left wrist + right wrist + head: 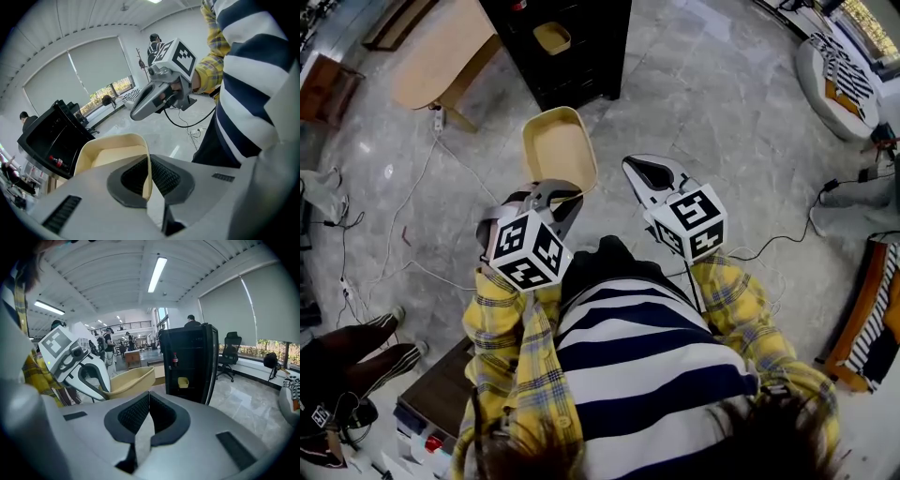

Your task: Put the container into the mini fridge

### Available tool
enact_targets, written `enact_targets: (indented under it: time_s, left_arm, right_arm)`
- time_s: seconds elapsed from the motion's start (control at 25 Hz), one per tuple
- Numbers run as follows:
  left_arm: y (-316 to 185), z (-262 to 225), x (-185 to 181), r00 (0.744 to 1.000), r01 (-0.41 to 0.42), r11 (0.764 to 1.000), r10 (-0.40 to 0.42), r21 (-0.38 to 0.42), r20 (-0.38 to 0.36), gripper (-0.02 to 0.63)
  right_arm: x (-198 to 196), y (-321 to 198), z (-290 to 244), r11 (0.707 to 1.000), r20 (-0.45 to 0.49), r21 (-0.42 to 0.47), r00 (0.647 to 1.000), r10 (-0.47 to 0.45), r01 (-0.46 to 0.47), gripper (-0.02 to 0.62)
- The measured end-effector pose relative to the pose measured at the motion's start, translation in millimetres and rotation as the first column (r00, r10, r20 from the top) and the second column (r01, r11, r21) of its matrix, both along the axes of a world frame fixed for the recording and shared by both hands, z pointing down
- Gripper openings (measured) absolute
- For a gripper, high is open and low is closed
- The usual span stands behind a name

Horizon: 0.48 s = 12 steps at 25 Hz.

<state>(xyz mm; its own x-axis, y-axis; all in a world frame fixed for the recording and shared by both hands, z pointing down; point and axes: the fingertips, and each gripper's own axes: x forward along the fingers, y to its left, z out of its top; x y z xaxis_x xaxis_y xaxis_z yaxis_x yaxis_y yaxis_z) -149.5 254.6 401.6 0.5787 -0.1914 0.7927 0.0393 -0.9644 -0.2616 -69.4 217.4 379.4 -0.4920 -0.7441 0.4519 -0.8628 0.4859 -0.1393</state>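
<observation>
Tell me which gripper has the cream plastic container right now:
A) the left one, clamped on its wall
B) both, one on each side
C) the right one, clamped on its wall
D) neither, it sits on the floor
A: the left gripper is shut on the thin side wall of the cream plastic container, while the right gripper is shut with nothing in it.

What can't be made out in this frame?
- Head view: the mini fridge is cut off by the top edge, so its upper shelves are out of view.
- Right gripper view: the bottle inside the fridge is too small to identify.
- Left gripper view: the left gripper hides the base of the container.
</observation>
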Motion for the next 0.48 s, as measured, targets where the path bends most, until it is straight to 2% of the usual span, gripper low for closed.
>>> enact_targets:
  time_s: [0.48]
  left_arm:
    - [-8.0,2.5,28.7,1.000,0.002,1.000,-0.002,-0.012,0.021,0.028]
  right_arm:
    - [21.9,-13.2,3.3,0.999,-0.003,0.000,0.999,-0.043,0.043,0.028]
